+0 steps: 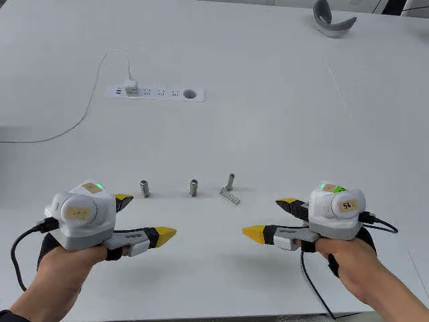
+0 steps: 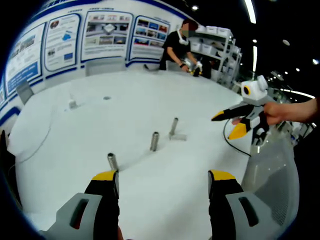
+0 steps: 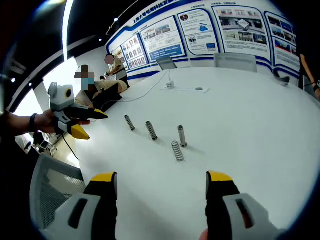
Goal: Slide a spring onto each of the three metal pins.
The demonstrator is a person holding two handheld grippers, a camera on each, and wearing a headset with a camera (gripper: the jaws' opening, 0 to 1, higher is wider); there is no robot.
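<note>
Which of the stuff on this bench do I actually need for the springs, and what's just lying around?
For the job: bare pin; loose spring beside it; left pin and middle pin, springs already on.
Lying about: power strip, white plug in it, grey curved piece at the far edge.

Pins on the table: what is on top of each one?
The left pin and middle pin each wear a spring, which hides most of the shaft. The right pin is bare; a loose spring lies on the table beside it.
</note>
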